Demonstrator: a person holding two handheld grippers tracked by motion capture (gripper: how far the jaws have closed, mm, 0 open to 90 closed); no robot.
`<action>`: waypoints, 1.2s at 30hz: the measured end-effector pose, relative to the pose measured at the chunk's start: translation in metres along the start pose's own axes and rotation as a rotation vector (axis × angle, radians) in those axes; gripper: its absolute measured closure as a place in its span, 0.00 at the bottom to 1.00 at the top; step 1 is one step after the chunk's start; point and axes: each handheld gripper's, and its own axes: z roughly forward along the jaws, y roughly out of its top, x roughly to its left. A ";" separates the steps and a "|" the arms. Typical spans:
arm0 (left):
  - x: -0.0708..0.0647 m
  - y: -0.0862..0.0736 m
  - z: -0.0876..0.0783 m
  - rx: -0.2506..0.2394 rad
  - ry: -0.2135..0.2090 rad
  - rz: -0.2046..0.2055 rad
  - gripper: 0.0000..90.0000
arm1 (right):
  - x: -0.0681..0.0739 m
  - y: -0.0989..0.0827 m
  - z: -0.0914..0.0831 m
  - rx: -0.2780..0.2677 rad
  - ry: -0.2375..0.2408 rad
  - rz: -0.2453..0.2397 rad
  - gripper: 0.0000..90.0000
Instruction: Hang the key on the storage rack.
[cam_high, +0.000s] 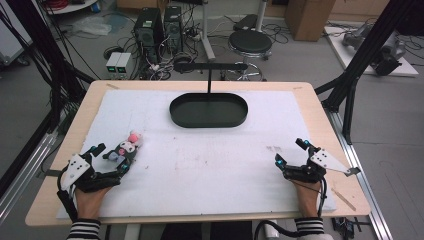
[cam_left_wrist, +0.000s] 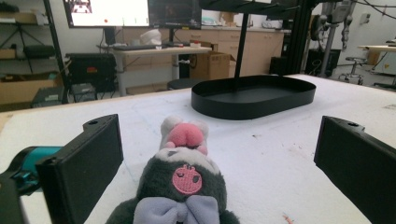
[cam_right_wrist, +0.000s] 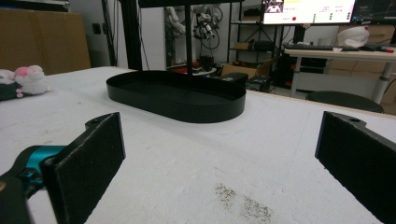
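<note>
A black oval tray (cam_high: 208, 111) sits at the far middle of a white foam sheet (cam_high: 200, 165) covering a wooden table (cam_high: 310, 92). The tray holds nothing; a thin black post (cam_high: 209, 79) with a crossbar rises at its far edge. No readable writing appears on the tray or the toy.

A small grey plush toy (cam_high: 126, 147) with a pink top, a lilac bow and a round pink face patch lies near the front left of the sheet. The left gripper (cam_high: 111, 152) has its jaws spread wide, one on each side of the toy, not touching it.

The right gripper (cam_high: 290, 152) rests at the front right, jaws wide apart, gripping nothing, pointing toward the tray.
</note>
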 end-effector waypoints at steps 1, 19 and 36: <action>0.000 0.000 0.000 -0.002 -0.002 0.003 0.02 | 0.000 0.000 0.000 0.000 0.001 -0.002 0.01; 0.000 0.000 -0.001 -0.011 0.009 -0.004 0.02 | 0.001 0.000 0.000 -0.001 -0.001 -0.014 0.01; 0.014 0.029 0.008 0.121 0.009 0.005 0.02 | 0.000 0.000 0.000 -0.005 -0.009 0.000 0.01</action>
